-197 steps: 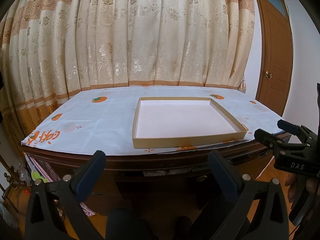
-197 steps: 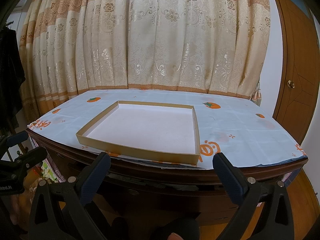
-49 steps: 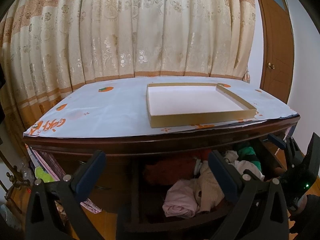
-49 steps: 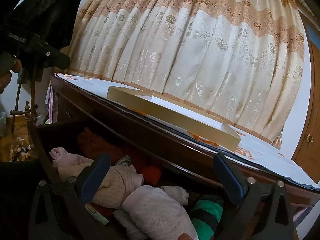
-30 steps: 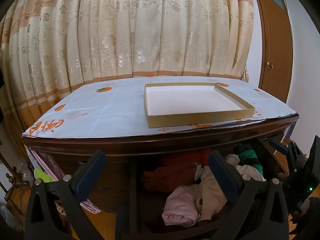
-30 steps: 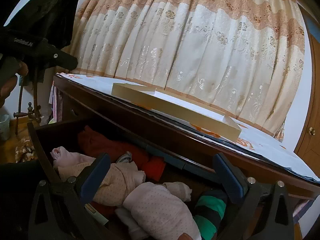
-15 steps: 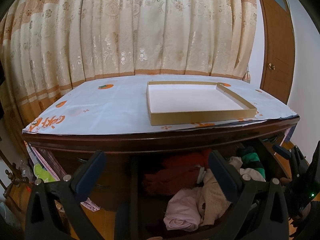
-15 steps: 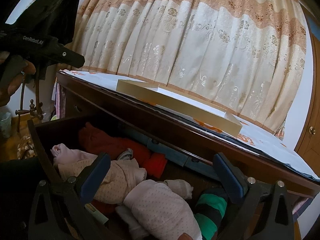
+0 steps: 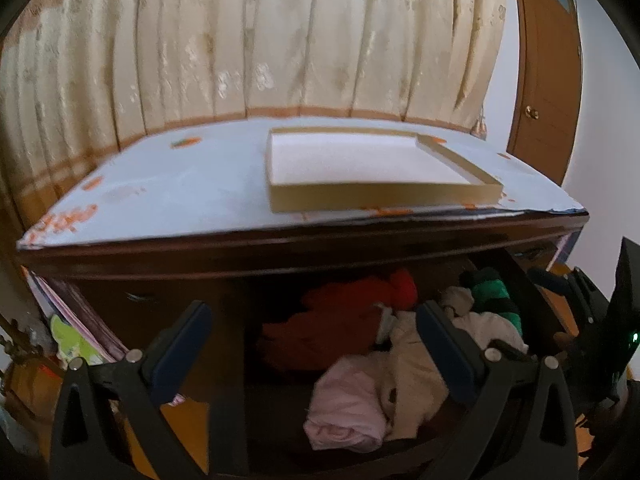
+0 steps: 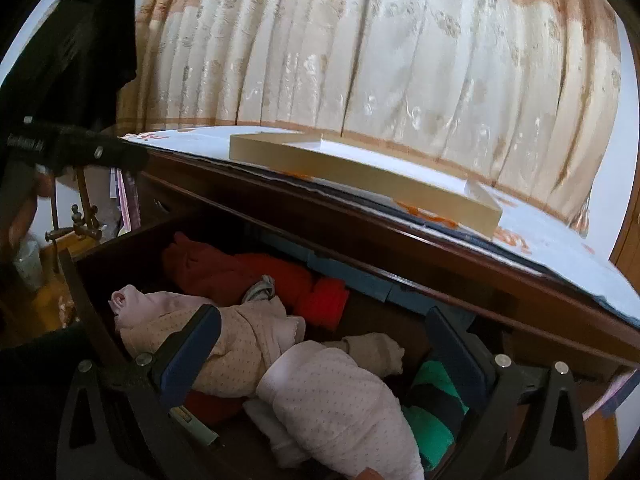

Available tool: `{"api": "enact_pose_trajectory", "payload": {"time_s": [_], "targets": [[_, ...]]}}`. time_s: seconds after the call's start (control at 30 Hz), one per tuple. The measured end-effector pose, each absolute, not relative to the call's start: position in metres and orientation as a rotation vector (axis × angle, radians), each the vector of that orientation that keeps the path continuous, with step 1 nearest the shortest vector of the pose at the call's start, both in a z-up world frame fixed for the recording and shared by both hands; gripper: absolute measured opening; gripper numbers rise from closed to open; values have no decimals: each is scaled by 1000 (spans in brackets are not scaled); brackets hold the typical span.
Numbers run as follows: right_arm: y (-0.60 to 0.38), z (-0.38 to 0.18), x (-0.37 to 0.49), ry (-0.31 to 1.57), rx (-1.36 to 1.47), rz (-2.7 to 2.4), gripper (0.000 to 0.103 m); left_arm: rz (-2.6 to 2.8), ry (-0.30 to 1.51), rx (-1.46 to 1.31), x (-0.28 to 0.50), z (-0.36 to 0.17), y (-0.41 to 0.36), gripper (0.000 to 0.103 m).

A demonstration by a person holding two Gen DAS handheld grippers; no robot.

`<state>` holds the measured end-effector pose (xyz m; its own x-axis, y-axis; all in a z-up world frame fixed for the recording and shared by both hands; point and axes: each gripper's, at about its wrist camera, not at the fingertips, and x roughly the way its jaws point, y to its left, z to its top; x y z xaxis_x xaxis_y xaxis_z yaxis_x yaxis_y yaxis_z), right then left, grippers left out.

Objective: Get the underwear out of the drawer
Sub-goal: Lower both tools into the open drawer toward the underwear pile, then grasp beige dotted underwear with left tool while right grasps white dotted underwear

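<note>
The dresser drawer [image 9: 248, 360] stands pulled open, full of rolled clothes: a pink roll [image 9: 348, 412], a beige dotted piece [image 10: 240, 344], a pale dotted bundle [image 10: 336, 404], red garments [image 10: 248, 272] and a green striped one [image 10: 436, 416]. My left gripper [image 9: 316, 344] is open and empty in front of the drawer. My right gripper [image 10: 320, 348] is open and empty, low over the clothes; it also shows at the drawer's right end in the left wrist view [image 9: 592, 320].
A shallow cardboard tray [image 9: 380, 196] lies on the dresser top, which is covered by a pale cloth [image 9: 160, 196]. Curtains hang behind. A wooden door [image 9: 544, 80] is at the right. Papers and clutter [image 9: 80, 340] stand left of the dresser.
The drawer, shut at first, has been pulled open. In the last half second both grippers have moved a little closer to and above the clothes; both stay open.
</note>
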<state>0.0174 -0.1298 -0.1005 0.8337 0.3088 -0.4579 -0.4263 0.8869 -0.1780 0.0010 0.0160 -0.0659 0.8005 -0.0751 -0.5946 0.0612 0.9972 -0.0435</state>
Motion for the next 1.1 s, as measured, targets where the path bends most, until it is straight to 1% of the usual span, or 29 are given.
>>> {"api": "enact_pose_trajectory", "payload": {"time_s": [0.27, 0.4, 0.57, 0.7, 0.83, 1.0, 1.07, 1.1], "targets": [[-134, -86, 25, 494, -274, 391, 103, -101, 702, 27, 11, -82, -2, 103], [-147, -86, 40, 585, -241, 358, 103, -146, 758, 27, 19, -92, -12, 103], [-162, -99, 59, 736, -251, 338, 103, -181, 817, 57, 27, -103, -24, 103], [-167, -113, 73, 888, -247, 362, 103, -227, 879, 37, 35, -110, -29, 103], [-165, -117, 77, 933, -276, 371, 103, -241, 904, 61, 38, -115, -37, 103], [-163, -117, 82, 969, -263, 397, 102, -263, 937, 76, 42, -122, -43, 97], [-161, -120, 82, 982, -284, 397, 100, -270, 946, 89, 43, -124, -46, 96], [-161, -120, 82, 989, -292, 399, 93, -275, 952, 92, 44, -125, -47, 95]]}}
